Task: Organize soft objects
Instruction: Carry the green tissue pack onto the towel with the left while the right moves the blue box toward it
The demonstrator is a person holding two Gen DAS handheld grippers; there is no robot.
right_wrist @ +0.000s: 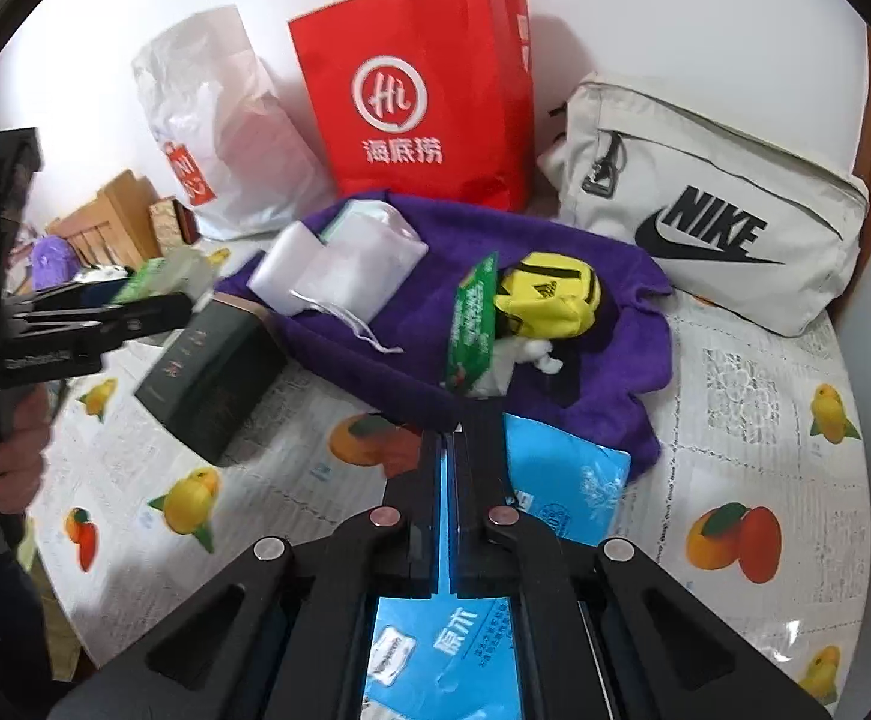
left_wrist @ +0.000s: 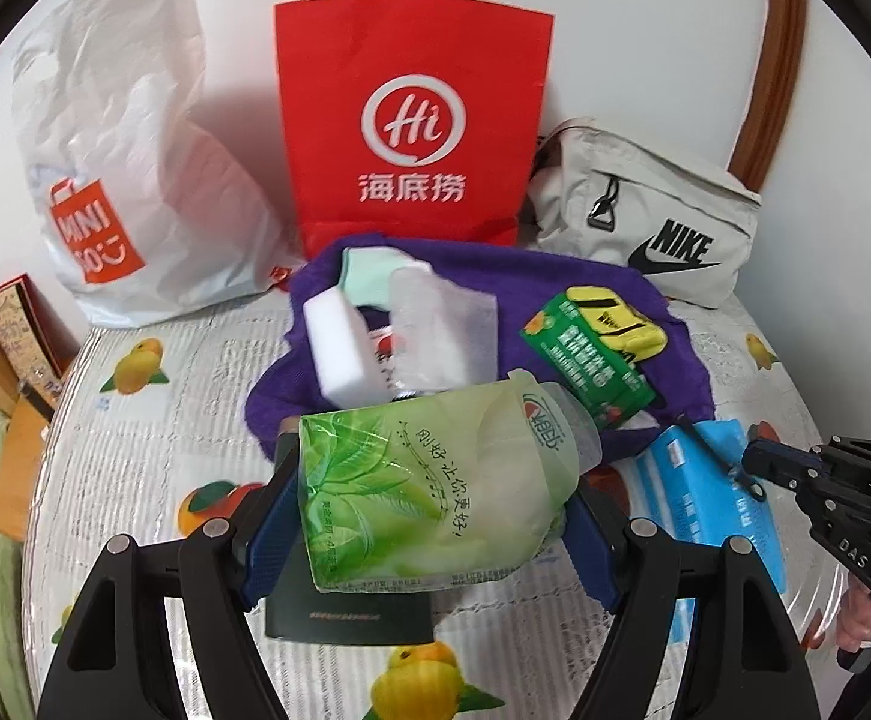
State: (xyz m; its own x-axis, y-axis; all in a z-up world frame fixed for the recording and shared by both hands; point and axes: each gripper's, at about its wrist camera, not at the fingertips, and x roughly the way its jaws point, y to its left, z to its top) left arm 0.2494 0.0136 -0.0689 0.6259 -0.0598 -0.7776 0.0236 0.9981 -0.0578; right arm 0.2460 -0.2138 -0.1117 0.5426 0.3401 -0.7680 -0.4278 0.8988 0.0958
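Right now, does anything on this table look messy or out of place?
Yes. On the purple towel, the small green pack stands on edge, tilted against the yellow pouch, with white tissue spilling out beside it.

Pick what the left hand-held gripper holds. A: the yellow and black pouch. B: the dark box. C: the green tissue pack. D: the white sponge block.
C: the left hand-held gripper has its blue pads on both sides of the soft green tissue pack.

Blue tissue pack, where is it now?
In the right wrist view, the blue tissue pack lies bottom centre, pinched in the right gripper, against the purple towel's near edge.
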